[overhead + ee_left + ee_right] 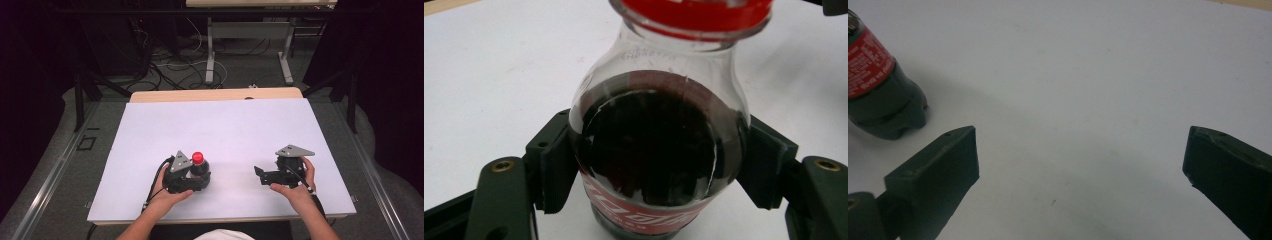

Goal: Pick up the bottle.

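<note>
While gripped, upright red-capped cola bottle (649, 160), dark inside

The bottle (659, 150) carries a red label (644, 212) with white script lettering, cut off at the lower edge and not readable; in the right gripper view its label (865, 62) shows small white print, too blurred to read

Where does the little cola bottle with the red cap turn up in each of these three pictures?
High view: the cola bottle stands left of centre, in the left claw.
Left gripper view: it sits at centre, with a jaw pressed to each side.
Right gripper view: its lower part stands at the upper left edge.
Shared landmark: the white table sheet.
</note>
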A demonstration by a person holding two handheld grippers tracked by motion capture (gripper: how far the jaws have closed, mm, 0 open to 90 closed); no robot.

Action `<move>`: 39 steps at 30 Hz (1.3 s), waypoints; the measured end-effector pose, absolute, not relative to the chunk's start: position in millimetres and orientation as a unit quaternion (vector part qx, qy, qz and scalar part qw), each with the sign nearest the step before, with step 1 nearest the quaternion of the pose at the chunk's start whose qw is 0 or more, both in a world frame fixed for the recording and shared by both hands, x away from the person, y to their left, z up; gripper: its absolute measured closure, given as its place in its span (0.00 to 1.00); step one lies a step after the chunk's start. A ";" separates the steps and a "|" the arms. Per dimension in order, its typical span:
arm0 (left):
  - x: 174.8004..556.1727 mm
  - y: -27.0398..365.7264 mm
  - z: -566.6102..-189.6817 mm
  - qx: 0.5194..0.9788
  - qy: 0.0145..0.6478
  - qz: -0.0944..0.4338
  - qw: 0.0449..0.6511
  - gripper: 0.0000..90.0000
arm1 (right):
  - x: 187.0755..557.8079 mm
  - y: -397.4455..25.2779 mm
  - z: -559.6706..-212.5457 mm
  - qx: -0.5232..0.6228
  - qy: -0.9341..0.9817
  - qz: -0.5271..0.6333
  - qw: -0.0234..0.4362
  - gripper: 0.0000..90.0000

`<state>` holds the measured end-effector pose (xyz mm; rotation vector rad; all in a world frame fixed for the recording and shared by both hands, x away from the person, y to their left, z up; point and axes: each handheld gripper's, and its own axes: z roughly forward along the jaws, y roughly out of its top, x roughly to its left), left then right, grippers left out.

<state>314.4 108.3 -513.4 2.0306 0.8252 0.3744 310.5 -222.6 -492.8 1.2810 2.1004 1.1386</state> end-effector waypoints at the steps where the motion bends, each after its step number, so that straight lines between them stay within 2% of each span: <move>1: 314.4 108.3 -513.4 0.819 0.333 0.151 0.443 0.32 | 310.5 -220.9 -491.2 0.458 0.759 0.412 0.212 0.01; 5: 315.1 105.7 -509.7 0.826 0.328 0.136 0.438 0.33 | 309.9 -213.8 -482.4 0.443 0.765 0.414 0.219 0.03; 10: 314.6 98.6 -502.3 0.826 0.322 0.140 0.441 0.33 | 308.1 -200.3 -462.7 0.410 0.775 0.428 0.218 0.15; 13: 314.9 94.0 -498.4 0.828 0.320 0.140 0.440 0.33 | 308.3 -189.5 -449.8 0.391 0.781 0.433 0.221 0.17; 20: 314.9 87.1 -492.7 0.833 0.313 0.136 0.435 0.33 | 311.9 -163.4 -420.6 0.334 0.816 0.432 0.192 0.31; 25: 313.5 84.8 -491.1 0.836 0.307 0.137 0.434 0.33 | 317.8 -147.6 -406.2 0.295 0.850 0.412 0.145 0.37; 30: 312.6 82.2 -490.3 0.839 0.299 0.137 0.434 0.33 | 323.6 -136.0 -397.7 0.280 0.863 0.408 0.097 0.38; 32: 311.3 80.1 -490.6 0.840 0.299 0.131 0.434 0.33 | 324.5 -132.5 -393.6 0.279 0.862 0.415 0.083 0.45; 39: 309.4 73.2 -488.7 0.846 0.284 0.130 0.433 0.33 | 324.4 -120.8 -391.5 0.275 0.867 0.408 0.079 0.51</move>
